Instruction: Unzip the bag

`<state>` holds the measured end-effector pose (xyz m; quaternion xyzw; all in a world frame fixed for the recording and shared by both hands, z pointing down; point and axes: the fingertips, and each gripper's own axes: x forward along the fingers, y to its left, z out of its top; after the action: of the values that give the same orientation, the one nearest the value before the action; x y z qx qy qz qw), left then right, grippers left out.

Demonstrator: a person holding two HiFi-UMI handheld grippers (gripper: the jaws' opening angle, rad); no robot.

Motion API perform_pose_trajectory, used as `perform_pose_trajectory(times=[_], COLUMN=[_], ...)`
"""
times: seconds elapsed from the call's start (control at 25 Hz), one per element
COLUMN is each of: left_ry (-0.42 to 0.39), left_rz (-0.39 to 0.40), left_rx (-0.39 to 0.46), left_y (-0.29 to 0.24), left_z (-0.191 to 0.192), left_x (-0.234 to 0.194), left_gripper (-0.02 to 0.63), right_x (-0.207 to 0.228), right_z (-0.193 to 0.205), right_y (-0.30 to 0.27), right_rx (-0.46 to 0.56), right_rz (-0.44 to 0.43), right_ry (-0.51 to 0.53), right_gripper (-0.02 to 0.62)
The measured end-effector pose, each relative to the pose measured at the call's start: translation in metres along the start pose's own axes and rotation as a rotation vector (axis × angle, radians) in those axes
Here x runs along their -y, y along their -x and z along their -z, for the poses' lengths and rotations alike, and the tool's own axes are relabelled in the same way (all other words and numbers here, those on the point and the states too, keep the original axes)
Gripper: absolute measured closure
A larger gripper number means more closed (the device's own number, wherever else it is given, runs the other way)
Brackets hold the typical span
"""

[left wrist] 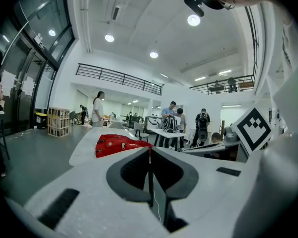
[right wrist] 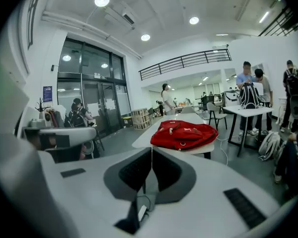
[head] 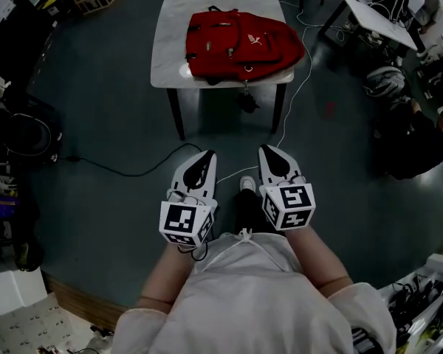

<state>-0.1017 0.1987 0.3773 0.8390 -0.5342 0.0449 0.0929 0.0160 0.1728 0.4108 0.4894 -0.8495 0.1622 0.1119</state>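
Red backpack [head: 240,46] lies flat on the near end of a pale table [head: 170,21]. Its zips are too small to read from here.

Both grippers are held low, close to the person's body and over the grey floor [head: 118,109], well apart from table & bag. They sit side by side, tips aimed toward the table.

Left gripper [head: 205,158] - jaws pressed together, nothing btwn them. Its own view shows the closed tips [left wrist: 150,150] w/ the backpack [left wrist: 120,145] ahead on the table.

Right gripper [head: 269,153] - same: jaws closed, empty [right wrist: 152,150], backpack [right wrist: 184,134] straight ahead beyond the tips.

A black cable [head: 125,169] runs across the floor btwn the table legs and the grippers. In the right gripper view, a few people [right wrist: 251,90] stand at another table off to the right.
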Motion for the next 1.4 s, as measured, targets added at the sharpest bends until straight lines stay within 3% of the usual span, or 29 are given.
perform_pose_trajectory(times=[0.36, 0.68, 0.92, 1.16, 1.28, 1.4], left_ry=[0.021, 0.059, 0.032, 0.046, 0.068, 0.088], left_rz=[-0.063, -0.111, -0.042, -0.031, -0.012, 0.003], left_rx=[-0.042, -0.157, -0.28, -0.335, -0.388, -0.439], left_y=[-0.167, -0.251, -0.3, -0.341, -0.359, -0.37], left_z=[-0.013, 0.016, 0.059, 0.102, 0.128, 0.149], left_x=[-0.046, -0.085, -0.101, -0.133, -0.145, -0.153], left_gripper=[0.583, 0.583, 0.583, 0.583, 0.583, 0.583], right_x=[0.101, 0.154, 0.161, 0.155, 0.15, 0.142], right_z=[-0.034, -0.032, -0.006, 0.041, 0.064, 0.081], right_y=[-0.124, -0.202, -0.247, -0.295, -0.316, -0.33], right_rx=[-0.11, -0.208, -0.318, -0.39, -0.445, -0.497], right_rz=[-0.061, -0.082, -0.128, -0.16, -0.182, -0.189], right_ry=[-0.008, -0.014, -0.064, -0.053, -0.061, -0.075], right_gripper=[0.566, 0.566, 0.566, 0.563, 0.487, 0.485])
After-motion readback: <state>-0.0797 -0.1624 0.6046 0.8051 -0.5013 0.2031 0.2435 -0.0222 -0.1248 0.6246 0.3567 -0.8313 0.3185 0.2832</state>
